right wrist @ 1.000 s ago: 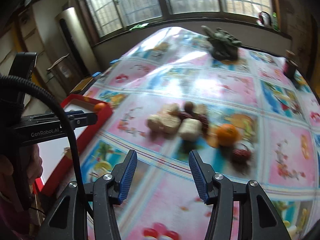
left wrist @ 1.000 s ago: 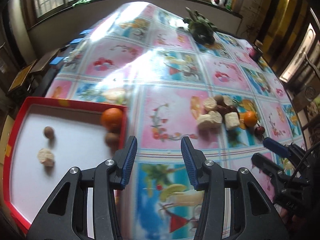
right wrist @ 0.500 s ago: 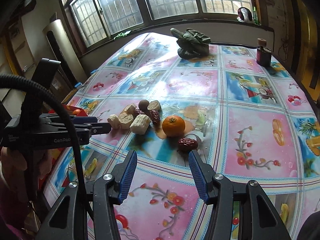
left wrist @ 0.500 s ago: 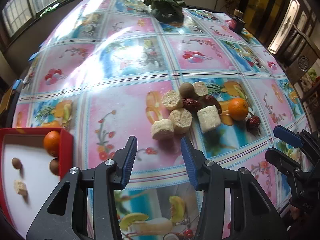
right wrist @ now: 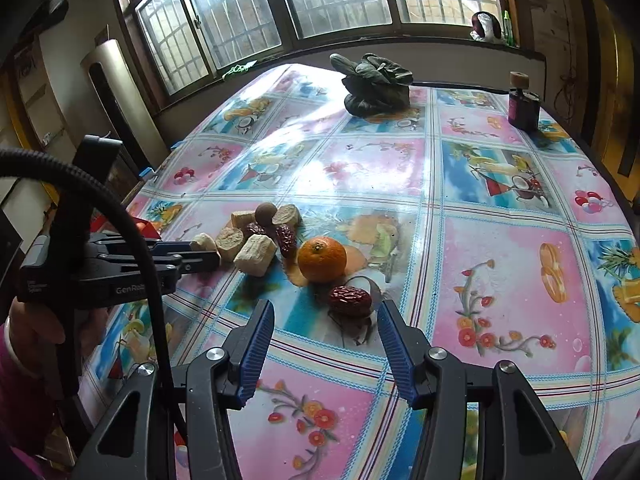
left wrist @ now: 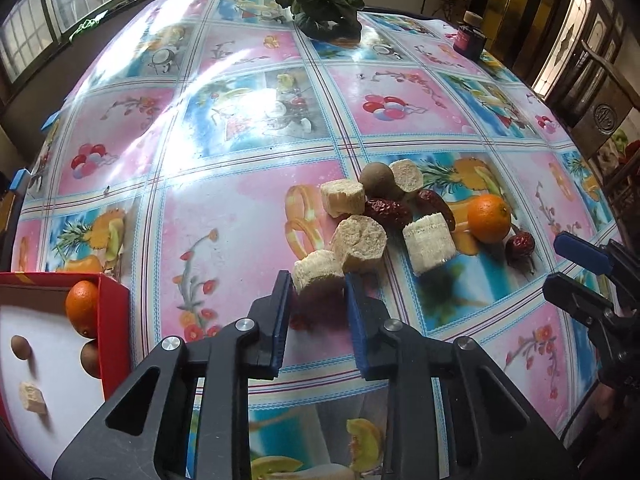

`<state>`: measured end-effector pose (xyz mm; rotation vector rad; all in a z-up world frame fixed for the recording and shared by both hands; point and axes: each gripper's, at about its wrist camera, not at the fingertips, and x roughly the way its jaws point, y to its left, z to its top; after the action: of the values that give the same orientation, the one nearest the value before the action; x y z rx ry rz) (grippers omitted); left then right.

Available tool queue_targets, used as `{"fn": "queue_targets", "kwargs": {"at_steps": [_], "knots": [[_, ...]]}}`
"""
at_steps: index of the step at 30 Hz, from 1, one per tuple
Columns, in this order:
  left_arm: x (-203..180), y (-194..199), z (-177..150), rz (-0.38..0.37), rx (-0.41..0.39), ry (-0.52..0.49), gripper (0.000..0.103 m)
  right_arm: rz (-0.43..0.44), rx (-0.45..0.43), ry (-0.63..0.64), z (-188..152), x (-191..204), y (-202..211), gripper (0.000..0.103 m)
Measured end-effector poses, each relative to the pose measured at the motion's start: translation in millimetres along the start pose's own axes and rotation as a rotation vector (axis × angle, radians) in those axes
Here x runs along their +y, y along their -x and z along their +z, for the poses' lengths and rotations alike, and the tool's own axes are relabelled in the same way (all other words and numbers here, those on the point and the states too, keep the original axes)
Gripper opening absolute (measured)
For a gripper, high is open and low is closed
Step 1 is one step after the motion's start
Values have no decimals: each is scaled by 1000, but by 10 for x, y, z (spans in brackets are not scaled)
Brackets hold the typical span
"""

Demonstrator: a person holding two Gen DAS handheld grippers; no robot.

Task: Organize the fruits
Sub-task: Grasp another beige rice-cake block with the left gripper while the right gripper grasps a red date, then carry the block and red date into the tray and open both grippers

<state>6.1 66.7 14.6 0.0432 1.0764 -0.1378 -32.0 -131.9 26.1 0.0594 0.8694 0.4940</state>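
A pile of fruit lies mid-table: several pale chunks, dark red dates, a brown round fruit [left wrist: 378, 180] and an orange [left wrist: 489, 218]. My left gripper [left wrist: 317, 284] is closing its jaws on the nearest pale chunk [left wrist: 318, 270], and both pads touch its sides. In the right wrist view that left gripper [right wrist: 206, 251] reaches in from the left with the chunk [right wrist: 204, 241] at its tips. My right gripper [right wrist: 325, 312] stands open, just short of a lone red date [right wrist: 350, 300] beside the orange [right wrist: 322, 259]. Nothing is between its fingers.
A red tray [left wrist: 114, 320] with a white floor sits at the left edge, holding an orange [left wrist: 82, 308], brown fruits and a pale chunk. Leafy greens [right wrist: 376, 84] and a dark jar [right wrist: 524, 106] stand at the far end. A hand [right wrist: 32, 328] holds the left gripper.
My left gripper swung from beside the tray over to the pile, dropped lower, and narrowed its jaws around the nearest pale chunk. The right gripper drew closer to the lone date, still open.
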Motion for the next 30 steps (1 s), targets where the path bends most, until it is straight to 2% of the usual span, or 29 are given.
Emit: {"fn": "queue_targets", "kwargs": {"at_steps": [7, 9, 13, 19, 30], "knots": [[6, 124, -65, -3, -14, 17, 26, -24, 27, 34, 56, 7, -174, 52], [13, 147, -85, -3, -11, 24, 26, -44, 37, 52, 63, 23, -237, 46], [22, 185, -121, -1, -9, 32, 26, -98, 60, 49, 74, 13, -339, 28], [61, 296, -174, -14, -21, 42, 26, -120, 48, 38, 23, 21, -243, 28], [165, 554, -320, -22, -57, 72, 25, -80, 4, 50, -61, 333, 22, 28]]}}
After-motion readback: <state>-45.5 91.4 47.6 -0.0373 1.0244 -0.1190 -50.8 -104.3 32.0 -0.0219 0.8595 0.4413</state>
